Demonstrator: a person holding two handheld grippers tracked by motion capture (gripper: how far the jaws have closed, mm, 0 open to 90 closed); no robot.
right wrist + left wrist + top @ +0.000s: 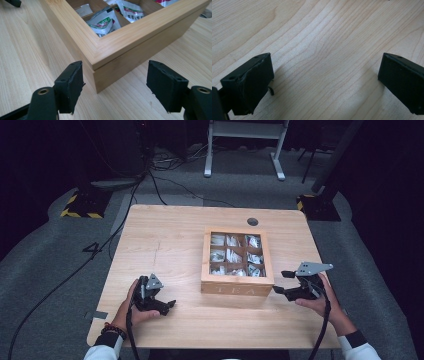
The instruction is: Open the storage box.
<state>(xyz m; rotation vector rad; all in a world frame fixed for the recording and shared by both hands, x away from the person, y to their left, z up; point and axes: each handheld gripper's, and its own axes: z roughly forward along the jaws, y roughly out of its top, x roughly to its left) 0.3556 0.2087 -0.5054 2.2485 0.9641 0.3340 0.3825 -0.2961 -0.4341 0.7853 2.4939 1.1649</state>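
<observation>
Box: the box is wood, square and shallow, with a clear windowed lid that lies down flat. It sits on the tabletop right of middle, between my two claws and nearer the right one.
Contents: tea packets lie in a three-by-three grid of compartments under the lid.
Weight: I judge it moderately heavy for its size, solid wood plus a pane.
Stiffness: rigid walls that will not give under a squeeze. The pane looks like the fragile part, so I would keep my jaws off it.
Slip: the wood is smooth and finished. My pads should hold it, but only with a firm pinch.
Where to grip: the lid's frame at the near right corner, just above the seam that shows in the right gripper view. The lid overhangs the base a little there.
Facing: the near wall carries the lettering TEA, so the front faces me. I guess the hinge is on the far side, though I cannot see it.
Long axis: none to speak of. The sides run square to the tabletop's edges.
Right claw: released, jaws spread wide either side of the near right corner, touching nothing.
Left claw: released, jaws wide over bare tabletop, well left of the box.
</observation>
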